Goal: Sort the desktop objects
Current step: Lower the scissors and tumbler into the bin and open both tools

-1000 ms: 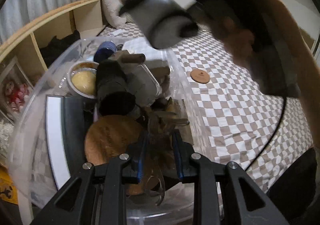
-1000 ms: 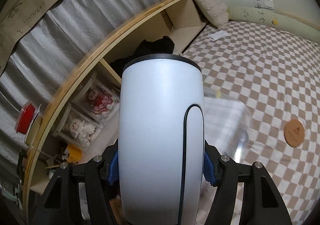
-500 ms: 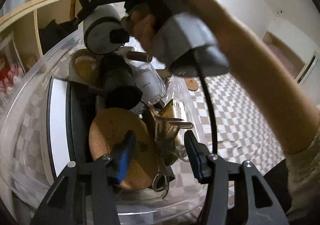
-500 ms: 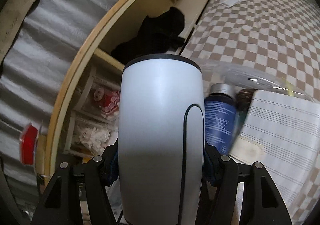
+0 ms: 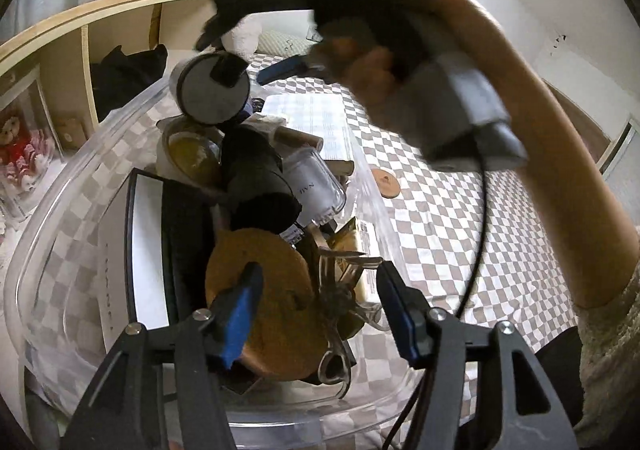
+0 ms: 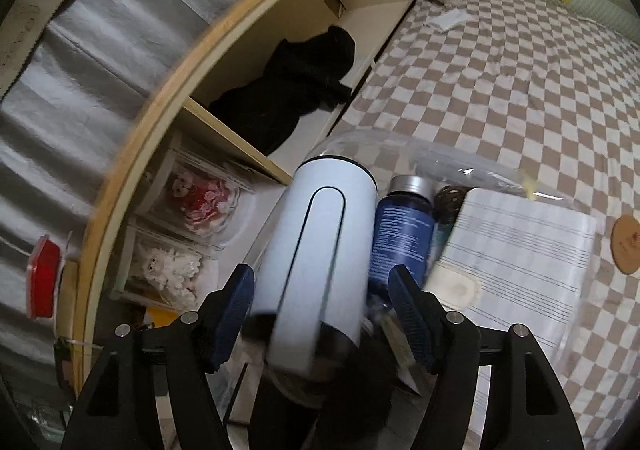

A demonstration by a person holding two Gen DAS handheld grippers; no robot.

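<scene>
Both jaws are opening: the right gripper [image 6: 322,300] pads stand clear of the white tumbler [image 6: 320,262], tilted top-away over the clear bin [image 5: 72,210], and the left gripper [image 5: 316,310] is empty.

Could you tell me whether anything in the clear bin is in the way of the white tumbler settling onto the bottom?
Yes. The white tumbler sits tilted between the right gripper's opening jaws, over things already filling the clear bin: a blue bottle close beside it, a lined notebook further along, and dark items beneath it.
</scene>
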